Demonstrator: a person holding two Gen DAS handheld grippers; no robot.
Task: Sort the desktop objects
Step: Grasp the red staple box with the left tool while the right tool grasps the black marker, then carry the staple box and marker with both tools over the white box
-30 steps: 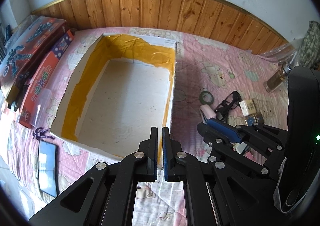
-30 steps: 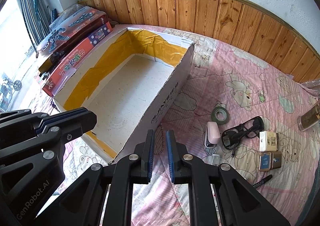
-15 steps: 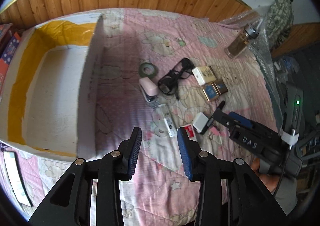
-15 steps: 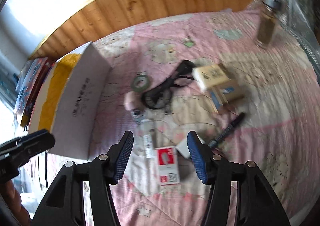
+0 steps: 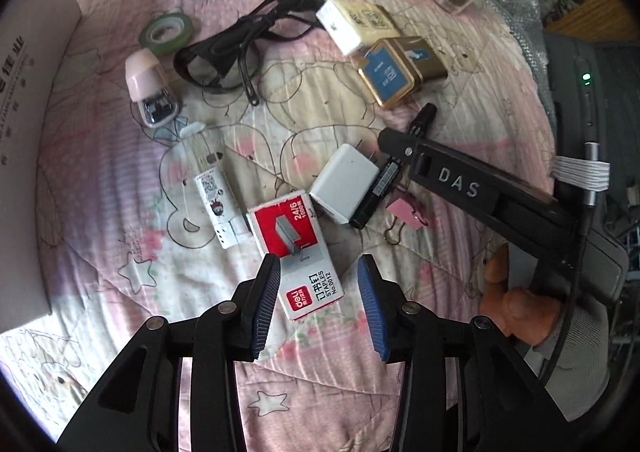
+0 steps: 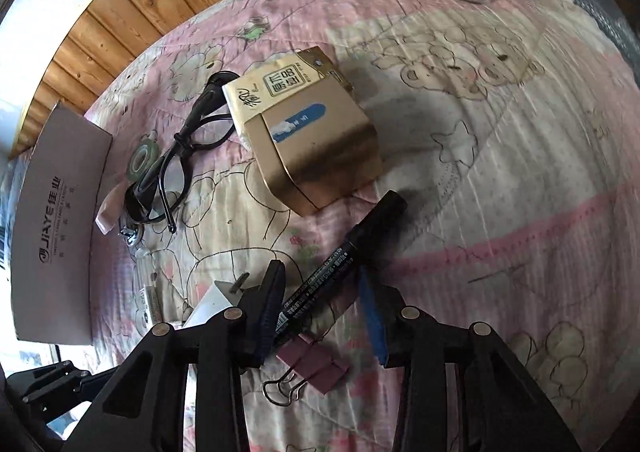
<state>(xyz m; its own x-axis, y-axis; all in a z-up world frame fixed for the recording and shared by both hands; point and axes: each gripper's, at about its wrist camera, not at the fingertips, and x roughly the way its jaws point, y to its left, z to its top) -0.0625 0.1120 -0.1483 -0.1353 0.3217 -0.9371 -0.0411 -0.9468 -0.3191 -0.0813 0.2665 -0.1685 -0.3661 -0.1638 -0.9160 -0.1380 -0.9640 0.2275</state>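
Nothing looks sorted yet: the clutter lies loose on the bed quilt [image 5: 100, 180]. The left gripper [image 5: 320, 304], opening wide, straddles the staples box [image 5: 296, 248] at lower centre. The right gripper [image 6: 320, 308], closing, brackets the black marker [image 6: 340, 264], pads not pressing.
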